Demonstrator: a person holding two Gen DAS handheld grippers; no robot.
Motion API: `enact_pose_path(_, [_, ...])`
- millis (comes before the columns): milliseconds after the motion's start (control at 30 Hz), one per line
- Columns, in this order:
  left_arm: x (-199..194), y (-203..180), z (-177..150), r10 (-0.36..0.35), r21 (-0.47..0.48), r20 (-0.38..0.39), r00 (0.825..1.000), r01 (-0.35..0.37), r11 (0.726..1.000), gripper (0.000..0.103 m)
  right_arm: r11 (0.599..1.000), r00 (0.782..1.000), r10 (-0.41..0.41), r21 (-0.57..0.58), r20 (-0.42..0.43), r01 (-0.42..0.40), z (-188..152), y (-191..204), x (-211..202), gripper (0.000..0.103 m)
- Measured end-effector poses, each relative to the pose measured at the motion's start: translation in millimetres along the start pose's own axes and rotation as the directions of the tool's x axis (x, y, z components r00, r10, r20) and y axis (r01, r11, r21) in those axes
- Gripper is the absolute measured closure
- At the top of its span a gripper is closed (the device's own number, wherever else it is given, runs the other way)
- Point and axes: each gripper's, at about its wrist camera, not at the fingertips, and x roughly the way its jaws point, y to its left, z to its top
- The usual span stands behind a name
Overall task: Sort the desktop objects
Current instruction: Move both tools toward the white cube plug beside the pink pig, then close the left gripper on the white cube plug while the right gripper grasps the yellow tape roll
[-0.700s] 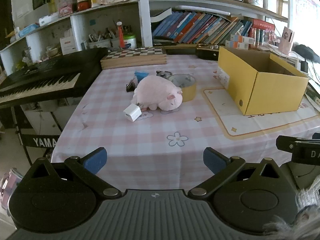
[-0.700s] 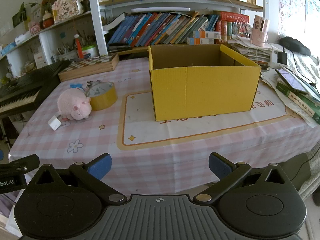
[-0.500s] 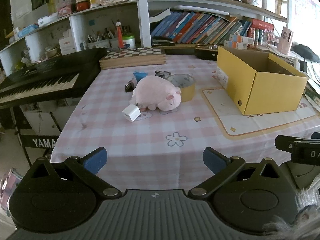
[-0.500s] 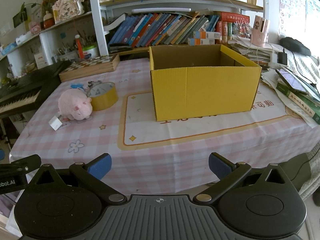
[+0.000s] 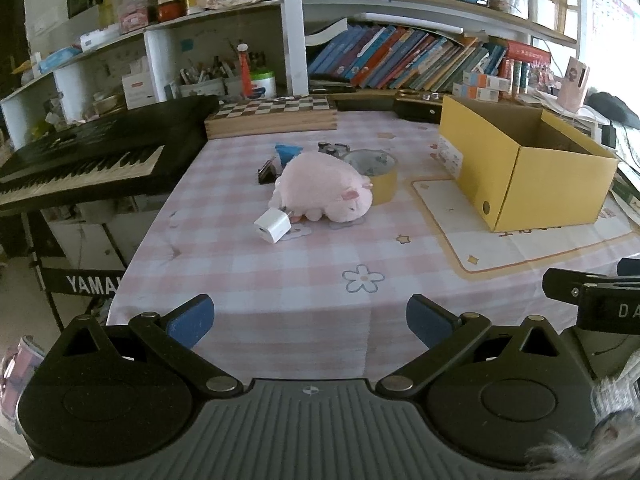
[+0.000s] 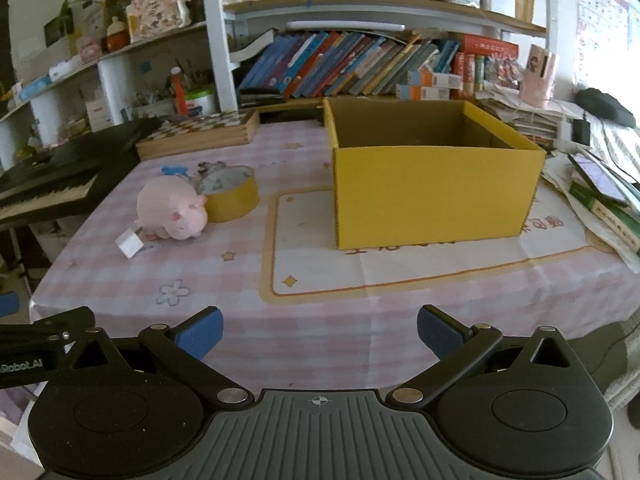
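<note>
A pink plush pig (image 5: 324,187) (image 6: 173,208) lies mid-table on the pink checked cloth. A white charger cube (image 5: 273,225) (image 6: 129,243) rests against its near side, a roll of yellow tape (image 5: 378,172) (image 6: 231,195) against its far side. Small dark items and a blue piece (image 5: 289,151) lie behind the pig. An open yellow cardboard box (image 5: 528,176) (image 6: 434,184) stands to the right, seemingly empty. My left gripper (image 5: 310,320) hangs open over the table's near edge, well short of the pig. My right gripper (image 6: 320,330) is open too, in front of the box.
A black keyboard (image 5: 84,160) juts in at the left. A wooden chessboard box (image 5: 272,116) sits at the back of the table. Shelves of books and clutter line the wall behind. Books and a phone (image 6: 600,178) pile up at the right edge.
Both views have crept slightly closer to the table. No object has moved and both grippers stay open.
</note>
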Motion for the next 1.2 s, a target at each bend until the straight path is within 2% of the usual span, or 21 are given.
enact_pose_path(633, [9.4,29.6,-0.8,0.066,-0.067,-0.022,0.998,-0.068,0.995,0.000,0.989,0.994,0.109,-0.096,0.001,-0.108,16.1,35.2,16.4,0.000])
enact_pose_path(967, [37.7,38.6,13.5,0.099,-0.092,-0.048,0.994,-0.103,0.990,0.001,0.977,0.988,0.153,-0.153,0.004,-0.151,38.7,51.6,44.9,0.003])
enact_pose_path(1200, [66.2,42.4,27.6,0.097,-0.093,-0.071,0.993,-0.103,0.990,0.001,0.969,0.986,0.169,-0.184,-0.007,-0.167,58.8,61.1,74.1,0.003])
